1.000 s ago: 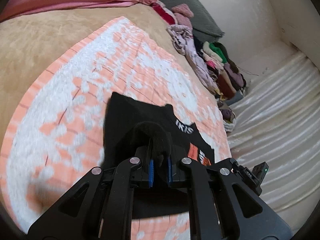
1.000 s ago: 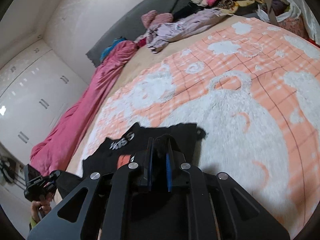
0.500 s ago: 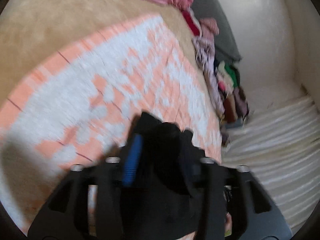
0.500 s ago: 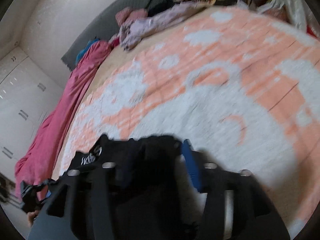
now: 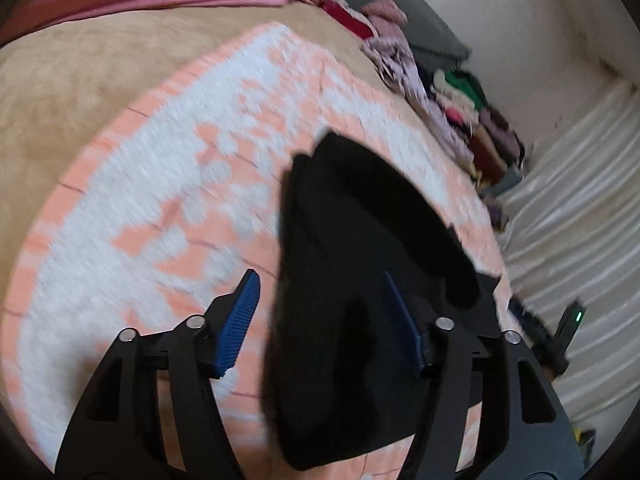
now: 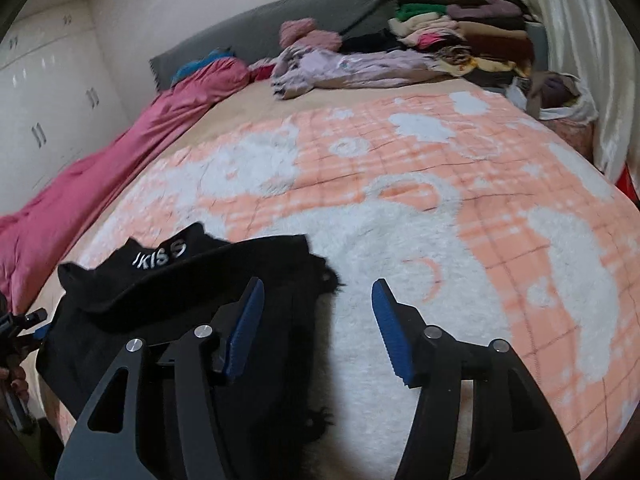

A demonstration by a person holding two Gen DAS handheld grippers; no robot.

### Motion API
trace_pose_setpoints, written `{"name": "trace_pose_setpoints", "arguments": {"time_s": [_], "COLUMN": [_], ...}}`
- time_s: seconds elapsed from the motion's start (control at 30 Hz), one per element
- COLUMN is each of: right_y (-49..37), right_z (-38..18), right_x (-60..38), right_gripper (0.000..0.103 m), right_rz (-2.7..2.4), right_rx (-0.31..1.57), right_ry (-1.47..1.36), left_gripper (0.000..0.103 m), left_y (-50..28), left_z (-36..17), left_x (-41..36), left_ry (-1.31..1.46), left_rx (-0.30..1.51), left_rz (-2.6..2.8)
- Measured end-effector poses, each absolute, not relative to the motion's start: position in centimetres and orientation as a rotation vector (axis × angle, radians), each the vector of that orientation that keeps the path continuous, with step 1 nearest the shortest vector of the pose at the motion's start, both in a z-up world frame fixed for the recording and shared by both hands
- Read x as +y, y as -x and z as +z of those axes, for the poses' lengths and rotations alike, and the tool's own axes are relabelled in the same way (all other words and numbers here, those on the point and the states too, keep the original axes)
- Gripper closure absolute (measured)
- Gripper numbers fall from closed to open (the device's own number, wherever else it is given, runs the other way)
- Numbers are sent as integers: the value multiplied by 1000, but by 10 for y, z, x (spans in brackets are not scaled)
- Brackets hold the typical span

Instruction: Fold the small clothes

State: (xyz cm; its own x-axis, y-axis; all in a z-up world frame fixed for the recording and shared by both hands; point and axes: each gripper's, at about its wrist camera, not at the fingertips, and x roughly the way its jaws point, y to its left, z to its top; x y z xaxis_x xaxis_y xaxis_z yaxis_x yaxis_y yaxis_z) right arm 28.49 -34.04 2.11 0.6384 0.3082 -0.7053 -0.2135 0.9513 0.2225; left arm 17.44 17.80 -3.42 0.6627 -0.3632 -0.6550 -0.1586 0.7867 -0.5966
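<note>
A small black garment (image 5: 352,280) with white lettering lies folded over on the orange-and-white blanket (image 5: 168,184). It also shows in the right wrist view (image 6: 192,280), at lower left. My left gripper (image 5: 324,320) is open, its blue pads spread, with the garment lying between and under the fingers. My right gripper (image 6: 316,328) is open and empty, just right of the garment's edge, over the white part of the blanket (image 6: 400,232).
A pink quilt (image 6: 100,176) lies along the bed's far side. A pile of unfolded clothes (image 6: 452,44) and a lilac garment (image 6: 344,72) sit by the grey headboard cushion (image 6: 280,20). A white curtain (image 5: 580,224) hangs past the bed's edge.
Both grippers were shut on the black garment a second ago; both have opened and let it go. The garment now lies folded over on the blanket.
</note>
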Motion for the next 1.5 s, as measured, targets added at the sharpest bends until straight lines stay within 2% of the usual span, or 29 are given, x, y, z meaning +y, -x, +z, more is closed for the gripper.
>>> {"name": "trace_pose_setpoints", "arguments": {"time_s": [0.1, 0.17, 0.2, 0.23, 0.27, 0.33, 0.47, 0.63, 0.7, 0.9, 1.0, 1.07, 1.13, 1.33, 1.5], "right_y": [-298, -310, -317, -320, -325, -327, -325, -332, -335, -335, -327, -317, -305, -257, -217], "right_z": [17, 12, 8, 6, 3, -1, 6, 6, 0, -10, 0, 9, 18, 40, 45], "right_x": [-330, -325, -323, -321, -318, -317, -331, -331, -325, -314, -317, -320, -322, -321, -314], "right_gripper": [48, 49, 50, 62, 79, 88, 91, 91, 91, 88, 81, 73, 68, 63, 62], "right_rz": [302, 290, 282, 284, 303, 318, 309, 271, 252, 203, 202, 201, 203, 252, 302], "right_rx": [842, 867, 883, 893, 916, 932, 884, 876, 892, 915, 890, 857, 825, 738, 709], "right_ry": [-113, -105, -105, -104, -108, -133, -240, -240, -197, -104, -104, -97, -89, -62, -38], "left_gripper": [49, 71, 94, 100, 99, 100, 100, 99, 98, 82, 77, 77, 77, 72, 62], "left_y": [-175, -173, -171, -171, -170, -160, -149, -156, -159, -159, -153, -147, -140, -122, -121], "left_z": [-32, -30, -29, -28, -26, -21, -10, -24, -36, -45, -39, -34, -26, 3, 17], "left_x": [157, 149, 146, 145, 146, 151, 160, 161, 161, 164, 166, 167, 166, 156, 127], "left_ry": [574, 515, 486, 470, 464, 493, 518, 516, 513, 498, 495, 487, 474, 403, 324], "left_rx": [851, 843, 843, 839, 830, 796, 730, 758, 785, 786, 762, 742, 716, 655, 659], "left_rz": [-108, -87, -74, -64, -66, -75, -84, -52, -40, -12, -5, 8, 22, 46, 11]}}
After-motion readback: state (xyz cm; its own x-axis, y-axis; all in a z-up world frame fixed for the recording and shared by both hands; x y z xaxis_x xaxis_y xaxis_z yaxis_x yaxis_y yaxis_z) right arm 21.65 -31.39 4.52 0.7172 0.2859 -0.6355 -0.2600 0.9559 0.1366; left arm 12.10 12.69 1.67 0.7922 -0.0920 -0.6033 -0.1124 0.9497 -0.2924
